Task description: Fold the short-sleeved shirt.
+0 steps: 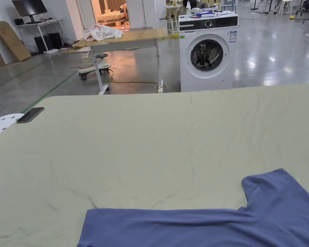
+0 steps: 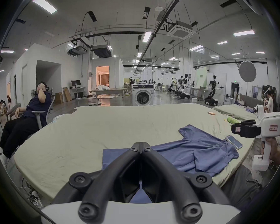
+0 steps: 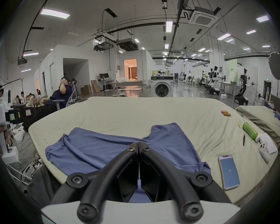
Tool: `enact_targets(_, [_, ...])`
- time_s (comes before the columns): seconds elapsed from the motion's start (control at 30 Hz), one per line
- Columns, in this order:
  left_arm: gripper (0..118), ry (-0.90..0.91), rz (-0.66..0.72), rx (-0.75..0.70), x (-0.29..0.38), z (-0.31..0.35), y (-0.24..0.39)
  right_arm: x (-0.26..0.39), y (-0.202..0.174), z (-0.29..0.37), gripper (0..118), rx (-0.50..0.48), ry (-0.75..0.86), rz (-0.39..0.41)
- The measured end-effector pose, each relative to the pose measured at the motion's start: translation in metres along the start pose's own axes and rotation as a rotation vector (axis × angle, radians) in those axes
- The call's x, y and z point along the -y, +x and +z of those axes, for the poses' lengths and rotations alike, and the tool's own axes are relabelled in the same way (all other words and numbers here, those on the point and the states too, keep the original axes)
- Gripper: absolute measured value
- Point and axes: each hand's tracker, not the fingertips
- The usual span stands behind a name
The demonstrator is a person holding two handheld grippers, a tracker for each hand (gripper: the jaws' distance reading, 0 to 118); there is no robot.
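A blue short-sleeved shirt (image 1: 199, 225) lies spread on the pale green sheet of the bed (image 1: 150, 144), near its front edge, with one sleeve (image 1: 273, 183) pointing away from me. In the left gripper view my left gripper (image 2: 141, 145) is shut, jaws pressed together with nothing between them, hovering above the near hem of the shirt (image 2: 200, 151). In the right gripper view my right gripper (image 3: 138, 144) is also shut and empty, held over the shirt (image 3: 95, 146) near its middle. The shirt's body shows a few loose folds.
A phone (image 3: 229, 171) lies on the sheet right of the shirt, with a green bottle (image 3: 250, 131), a white controller (image 3: 263, 150) and orange batteries (image 3: 225, 113) beyond. Another phone (image 1: 30, 114) sits at the far left corner. A washing machine (image 1: 207, 53) stands behind; a person (image 2: 31, 111) sits to the left.
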Motion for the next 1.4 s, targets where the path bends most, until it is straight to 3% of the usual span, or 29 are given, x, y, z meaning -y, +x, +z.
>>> enact_targets(0.1, [0,-0.092,0.011,0.024,-0.013,-0.037,-0.027,0.001,0.007,-0.002,0,0.004,-0.011,-0.011])
enact_targets(0.2, [0,-0.197,0.117,-0.012,-0.02,-0.089,-0.072,0.001,0.011,0.002,0,0.014,-0.011,-0.022])
enact_targets(0.23, [8,-0.258,0.138,-0.01,-0.019,-0.113,-0.086,0.001,0.012,0.002,0,0.019,-0.013,-0.032])
enact_targets(0.3, [54,-0.426,0.143,-0.025,-0.012,-0.171,-0.112,0.005,0.017,0.003,0,0.021,-0.032,-0.065])
enact_targets(0.33, [67,-0.488,0.13,-0.019,-0.006,-0.195,-0.12,0.006,0.019,0.003,0,0.017,-0.043,-0.08])
enact_targets(0.37, [68,-0.499,0.123,-0.021,0.001,-0.215,-0.127,0.008,0.022,0.003,0,0.014,-0.053,-0.088])
enact_targets(0.53, [65,-0.614,0.186,-0.049,0.038,-0.302,-0.149,0.01,0.03,0.009,0,0.048,-0.089,-0.09])
enact_targets(0.67, [30,-0.711,0.162,-0.104,0.057,-0.34,-0.147,0.009,0.041,0.018,0,0.095,-0.099,-0.096])
enact_targets(0.8, [25,-0.743,0.151,-0.127,0.067,-0.351,-0.139,0.013,0.053,0.017,0,0.133,-0.139,-0.114])
enact_targets(0.9, [2,-0.747,0.174,-0.099,0.069,-0.355,-0.134,0.013,0.063,0.008,0,0.127,-0.164,-0.144])
enact_targets(1.03, [2,-0.796,0.096,-0.098,0.07,-0.365,-0.128,-0.011,0.091,-0.037,1,0.13,-0.203,-0.119])
enact_targets(1.07, [2,-0.811,0.101,-0.093,0.069,-0.368,-0.131,-0.022,0.101,-0.055,14,0.144,-0.22,-0.11])
enact_targets(1.17, [2,-0.848,0.134,-0.088,0.068,-0.375,-0.137,-0.045,0.145,-0.123,84,0.087,-0.365,-0.173])
enact_targets(1.2, [2,-0.853,0.133,-0.089,0.066,-0.372,-0.131,-0.045,0.158,-0.146,84,0.083,-0.362,-0.168])
enact_targets(1.3, [2,-0.866,0.109,-0.088,0.065,-0.372,-0.124,-0.035,0.197,-0.222,76,0.193,-0.535,-0.127])
enact_targets(1.4, [2,-0.874,0.102,-0.086,0.061,-0.369,-0.119,-0.019,0.218,-0.276,64,0.207,-0.668,-0.191])
